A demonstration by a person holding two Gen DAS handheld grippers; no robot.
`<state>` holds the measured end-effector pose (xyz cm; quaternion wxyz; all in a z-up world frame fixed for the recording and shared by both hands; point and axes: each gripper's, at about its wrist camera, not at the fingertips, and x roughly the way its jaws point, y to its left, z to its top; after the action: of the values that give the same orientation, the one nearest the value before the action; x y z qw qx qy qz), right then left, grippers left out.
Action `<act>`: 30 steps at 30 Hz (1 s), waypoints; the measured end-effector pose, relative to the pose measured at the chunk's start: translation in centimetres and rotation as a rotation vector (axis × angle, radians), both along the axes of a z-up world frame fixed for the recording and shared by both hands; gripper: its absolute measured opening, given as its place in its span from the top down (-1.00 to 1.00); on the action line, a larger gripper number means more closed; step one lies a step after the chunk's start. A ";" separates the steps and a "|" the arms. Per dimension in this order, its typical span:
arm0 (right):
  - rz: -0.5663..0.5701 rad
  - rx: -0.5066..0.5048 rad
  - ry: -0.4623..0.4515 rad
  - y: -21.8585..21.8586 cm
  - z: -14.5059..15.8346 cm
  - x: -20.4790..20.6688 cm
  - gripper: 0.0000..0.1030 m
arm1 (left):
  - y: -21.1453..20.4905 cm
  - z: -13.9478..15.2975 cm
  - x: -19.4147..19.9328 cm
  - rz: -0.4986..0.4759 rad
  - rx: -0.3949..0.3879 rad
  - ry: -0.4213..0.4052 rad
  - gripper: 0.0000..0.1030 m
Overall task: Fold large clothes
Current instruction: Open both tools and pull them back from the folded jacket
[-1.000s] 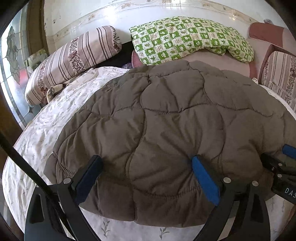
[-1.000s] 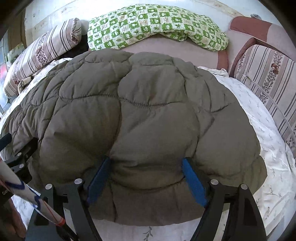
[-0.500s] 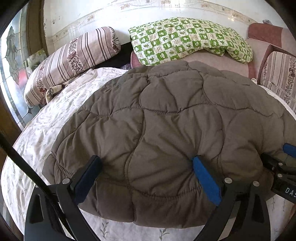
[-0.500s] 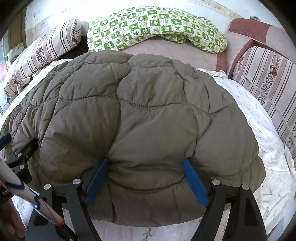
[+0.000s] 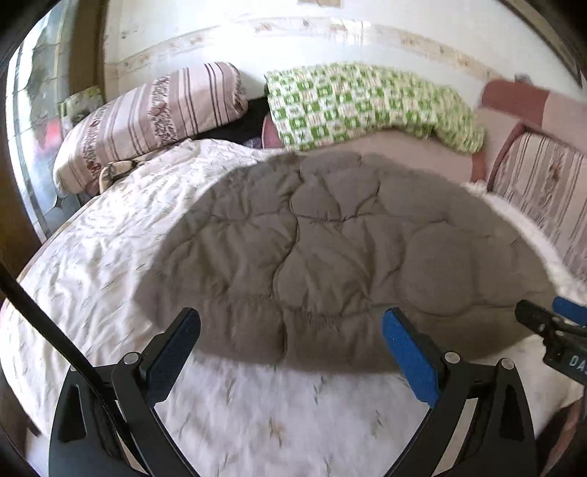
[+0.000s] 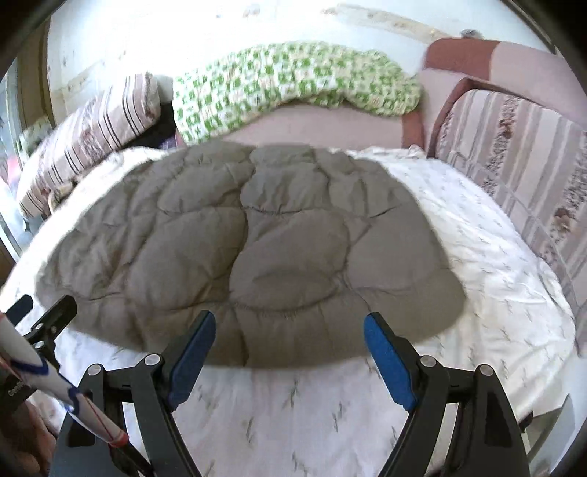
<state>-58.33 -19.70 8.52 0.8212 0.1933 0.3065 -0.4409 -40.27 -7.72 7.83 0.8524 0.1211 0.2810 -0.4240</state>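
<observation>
striped pillow [image 5: 154, 110], green checked pillow [image 5: 367, 102], floral bedsheet [image 5: 102, 249]

Left gripper [image 5: 291, 346] spread wide (nothing held) — quilted jacket [image 5: 341, 253] flat ahead.

A home bedroom: a bed [image 5: 91, 257] spread with a pale floral sheet, a striped pillow [image 5: 154, 117] and a green-checked pillow [image 5: 367, 102] at its head against a white wall [image 6: 220, 33], a striped cushion [image 6: 521, 154] alongside.

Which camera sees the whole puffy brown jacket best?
The right wrist view: the jacket shows whole, with bed sheet around it. In the left wrist view, the right gripper hides its right edge.
</observation>
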 end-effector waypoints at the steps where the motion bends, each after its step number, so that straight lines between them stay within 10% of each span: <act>1: 0.005 -0.008 -0.011 0.9 0.7 -0.7 -0.69 | 1.1 0.7 -0.5 0.001 -0.016 -0.004 -0.93; 12: 0.003 -0.166 -0.166 10.3 10.1 -7.1 -1.00 | 11.0 9.8 -7.2 0.020 -0.091 -0.174 -1.00; 22: -0.020 -0.181 -0.120 11.5 9.4 -6.7 -1.00 | 12.8 10.9 -7.2 0.151 -0.124 -0.194 -1.00; 30: -0.018 -0.161 -0.048 10.9 7.8 -5.3 -1.00 | 10.5 8.9 -5.8 0.100 0.028 -0.110 -1.00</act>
<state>-63.63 -8.81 16.29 0.8371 0.1397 0.2485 -0.4669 -46.02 2.75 16.76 0.8849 0.1420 0.2452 -0.3697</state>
